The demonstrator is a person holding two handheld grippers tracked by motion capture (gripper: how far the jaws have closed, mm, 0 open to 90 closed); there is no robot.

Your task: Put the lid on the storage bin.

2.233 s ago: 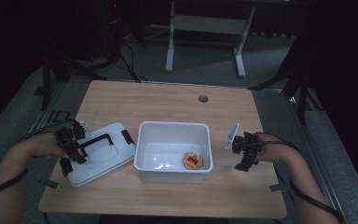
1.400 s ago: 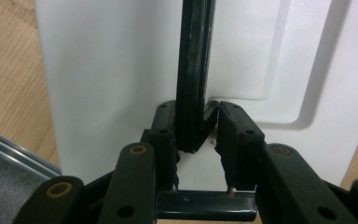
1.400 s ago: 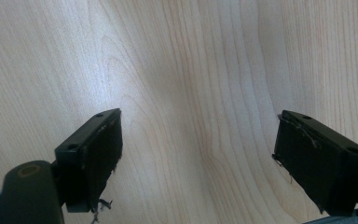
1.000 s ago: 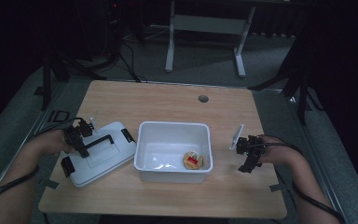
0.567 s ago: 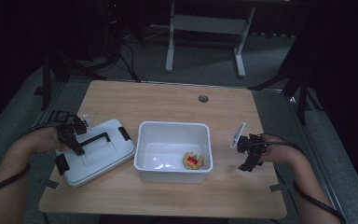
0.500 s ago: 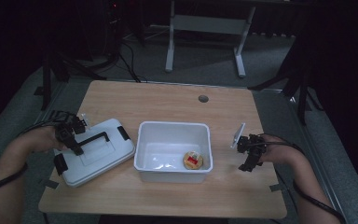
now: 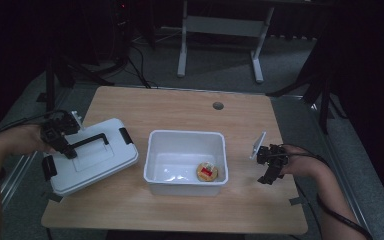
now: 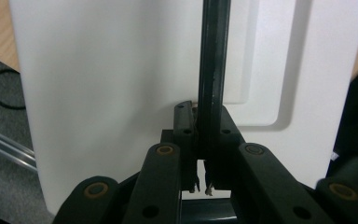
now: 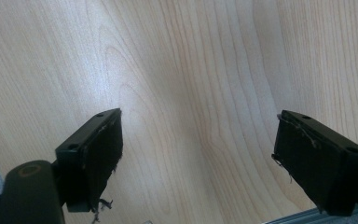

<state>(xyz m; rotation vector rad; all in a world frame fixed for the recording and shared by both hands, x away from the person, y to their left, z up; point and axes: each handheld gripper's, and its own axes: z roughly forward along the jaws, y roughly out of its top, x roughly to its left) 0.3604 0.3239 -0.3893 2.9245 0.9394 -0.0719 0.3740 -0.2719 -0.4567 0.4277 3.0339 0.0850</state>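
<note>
Left gripper (image 7: 69,150) is clamped on the black handle (image 8: 212,70) of the white lid (image 7: 92,157); in the left gripper view the jaws pinch that bar between them. Right gripper (image 7: 269,172), with its jaws spread wide over bare wood, holds nothing.

Taking the white bin (image 7: 187,161) as the landmark: the wooden table (image 7: 190,107) lies under it and runs out on every side. The lid sits just left of the bin, tilted, with its near-left corner seeming to overhang the table's edge. The right gripper hovers to the right of the bin, apart from its wall. Inside the bin, near its front right corner, lies a small round yellowish item with a red patch (image 7: 207,171); what it is cannot be told.

My worry is the grip: it takes the handle at one end, so the lid could swing or twist as it is carried and strike the bin's rim or slip off the table.
</note>
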